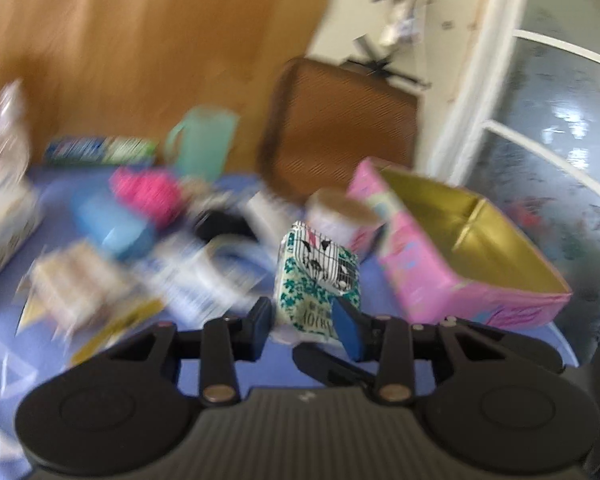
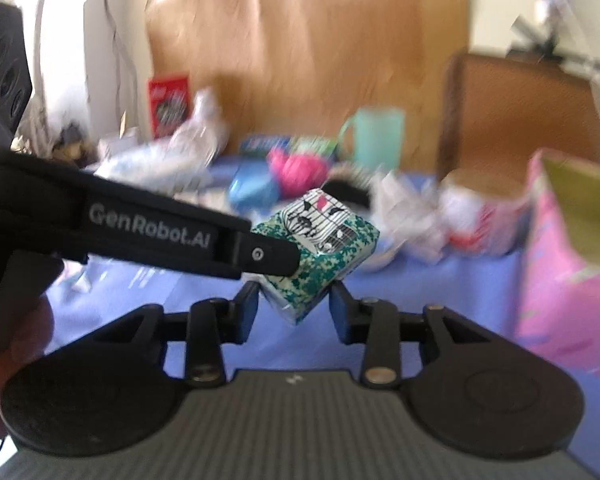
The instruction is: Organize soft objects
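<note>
A small tissue pack (image 1: pixel 316 276) with a green floral and striped wrapper is held between the fingers of my left gripper (image 1: pixel 306 322), lifted above the blue table. In the right wrist view the same pack (image 2: pixel 320 248) hangs in the left gripper's fingers (image 2: pixel 268 256), which reach in from the left. My right gripper (image 2: pixel 294 310) sits just under the pack with its jaws apart, not touching it. An open pink box (image 1: pixel 440 264) with a gold inside stands to the right, seen also in the right wrist view (image 2: pixel 560 280).
The blue table (image 1: pixel 260 364) holds blurred clutter: a teal mug (image 1: pixel 204 140), a pink soft thing (image 1: pixel 148 192), a blue object (image 1: pixel 112 228), a paper cup (image 1: pixel 340 212), packets and papers. A brown chair (image 1: pixel 340 128) stands behind.
</note>
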The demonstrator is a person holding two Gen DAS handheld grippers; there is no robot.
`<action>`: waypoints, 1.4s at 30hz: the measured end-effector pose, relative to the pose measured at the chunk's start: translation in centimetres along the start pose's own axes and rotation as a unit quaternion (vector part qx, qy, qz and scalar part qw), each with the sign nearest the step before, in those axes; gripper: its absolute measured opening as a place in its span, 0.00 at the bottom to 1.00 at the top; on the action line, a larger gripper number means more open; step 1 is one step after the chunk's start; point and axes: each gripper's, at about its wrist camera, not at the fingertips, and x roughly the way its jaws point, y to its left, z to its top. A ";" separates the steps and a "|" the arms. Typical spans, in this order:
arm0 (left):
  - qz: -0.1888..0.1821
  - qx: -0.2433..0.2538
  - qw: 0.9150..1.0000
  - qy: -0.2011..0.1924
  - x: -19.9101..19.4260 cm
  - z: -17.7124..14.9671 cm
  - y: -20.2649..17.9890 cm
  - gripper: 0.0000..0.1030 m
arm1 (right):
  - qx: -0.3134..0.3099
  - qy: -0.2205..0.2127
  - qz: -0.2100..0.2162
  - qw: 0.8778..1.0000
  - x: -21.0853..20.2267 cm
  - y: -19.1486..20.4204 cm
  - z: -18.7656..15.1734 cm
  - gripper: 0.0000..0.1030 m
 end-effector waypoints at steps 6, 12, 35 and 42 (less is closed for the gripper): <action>-0.059 0.070 0.995 -0.028 3.1 4.4 -7.4 0.34 | 0.003 -0.085 -0.086 0.993 -4.0 -4.4 1.8 0.41; -0.114 0.086 0.990 -0.001 8.7 5.5 -13.9 0.35 | 0.051 -0.097 -0.170 0.979 -6.4 -11.2 1.3 0.41; 0.114 0.037 0.985 -0.124 -6.2 -3.0 2.4 0.71 | 0.059 -0.078 -0.068 0.993 -3.3 -6.2 0.9 0.44; 0.212 -0.057 0.970 -0.107 -9.7 -6.6 11.0 0.71 | 0.033 0.004 0.019 0.999 1.4 -0.4 0.8 0.43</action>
